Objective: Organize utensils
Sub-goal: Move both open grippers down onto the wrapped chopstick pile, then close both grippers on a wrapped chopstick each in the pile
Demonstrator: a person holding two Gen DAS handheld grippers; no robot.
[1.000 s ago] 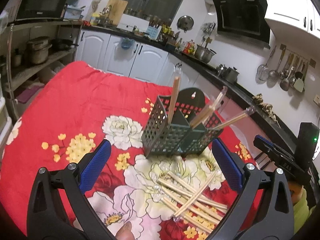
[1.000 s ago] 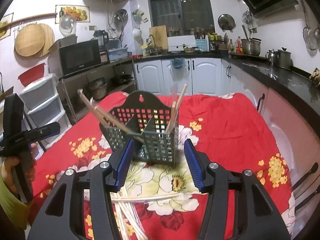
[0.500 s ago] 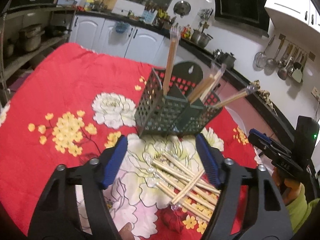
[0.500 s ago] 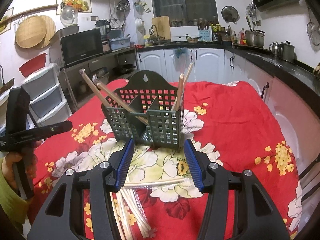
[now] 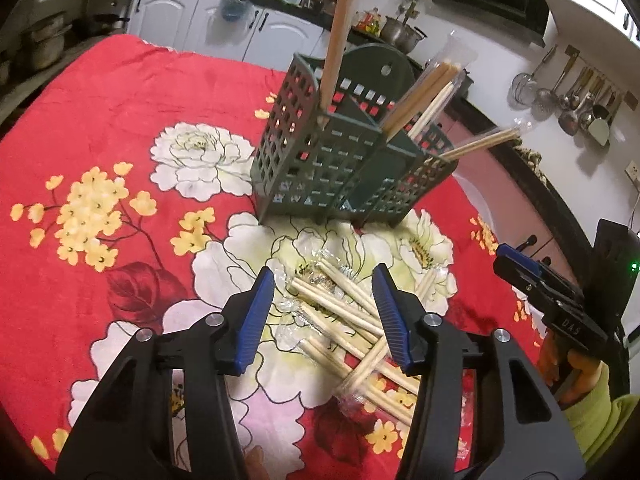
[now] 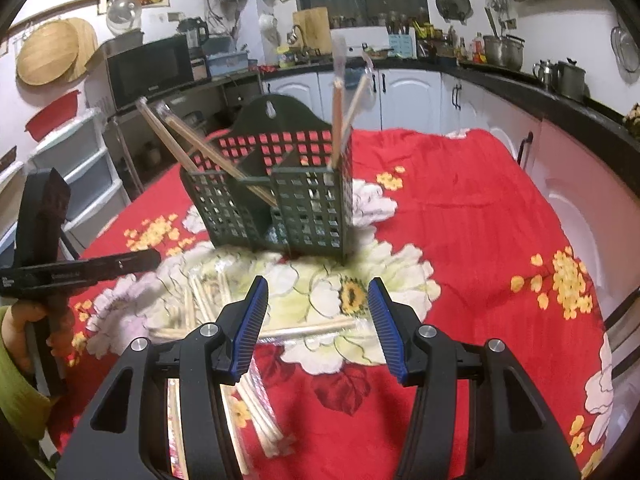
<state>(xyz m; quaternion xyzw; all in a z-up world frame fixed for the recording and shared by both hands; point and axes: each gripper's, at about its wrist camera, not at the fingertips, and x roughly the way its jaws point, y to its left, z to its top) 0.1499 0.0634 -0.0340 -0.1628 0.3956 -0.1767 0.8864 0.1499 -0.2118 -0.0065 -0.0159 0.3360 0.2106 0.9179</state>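
A dark green slotted utensil holder stands on the red flowered tablecloth, with several wrapped chopstick pairs standing in its compartments. It also shows in the right wrist view. A pile of wrapped wooden chopsticks lies on the cloth in front of it. My left gripper is open and empty, low over the pile, jaws either side of it. My right gripper is open and empty above one wrapped chopstick pair lying crosswise.
The right gripper shows at the right edge of the left wrist view; the left gripper shows at the left of the right wrist view. Kitchen cabinets and a counter surround the table.
My left gripper has moved forward and down over the chopstick pile, its jaws narrowing from wide open. My right gripper has come closer to the holder and lower over the crosswise pair.
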